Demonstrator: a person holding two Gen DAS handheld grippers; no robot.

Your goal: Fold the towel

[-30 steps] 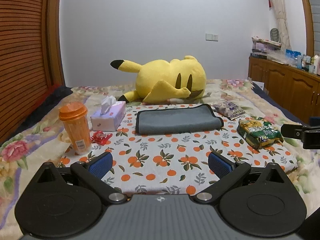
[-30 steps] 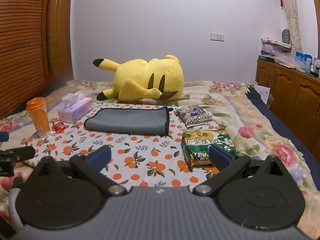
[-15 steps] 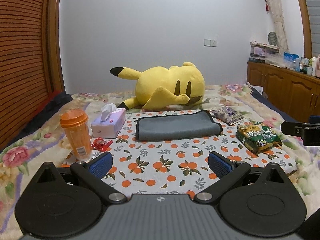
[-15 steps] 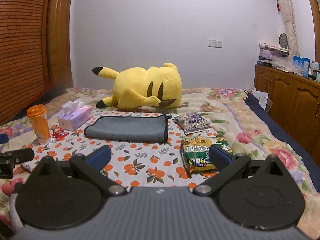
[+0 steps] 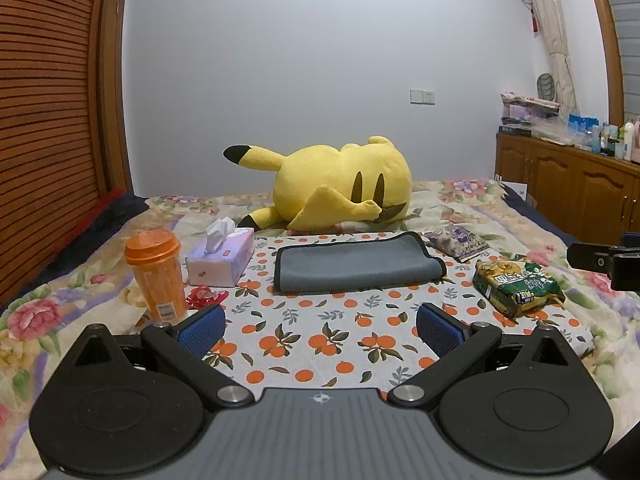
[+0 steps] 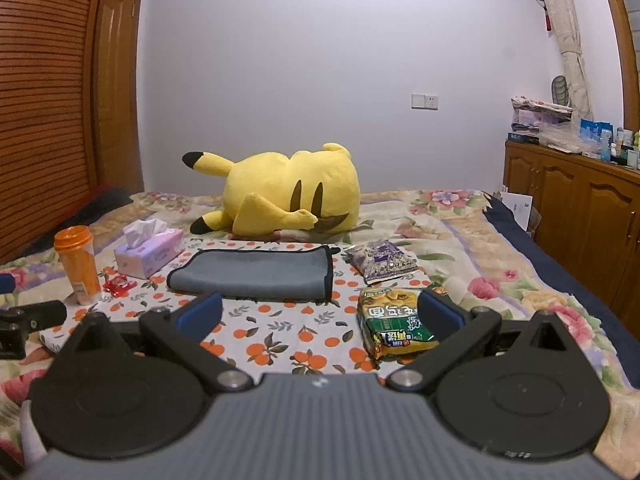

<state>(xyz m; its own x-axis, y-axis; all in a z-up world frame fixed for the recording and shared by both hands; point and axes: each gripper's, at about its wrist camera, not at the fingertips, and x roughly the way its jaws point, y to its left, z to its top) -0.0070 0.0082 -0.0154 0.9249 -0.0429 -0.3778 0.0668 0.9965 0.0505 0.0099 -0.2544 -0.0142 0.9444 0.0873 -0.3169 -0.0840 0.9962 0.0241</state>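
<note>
Grey towel (image 5: 356,264) lies folded on the orange-print cloth (image 5: 320,332); both grippers, left (image 5: 320,330) and right (image 6: 320,314), gape wide, empty. Snack packet (image 6: 394,322) lettering is unreadable.

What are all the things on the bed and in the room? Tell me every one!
towel: 1, grey, folded on orange-print cloth
Pikachu plush: 1, yellow, behind towel
tissue box: 1, lilac, left of towel
lidded cup: 1, orange, far left
wrapper: 1, red, beside cup
snack bag: 1, green, right
snack bag: 1, purple, right of towel
cabinet: 1, brown, right wall
left gripper: black, blue pads, jaws open
right gripper: same, jaws open
</note>
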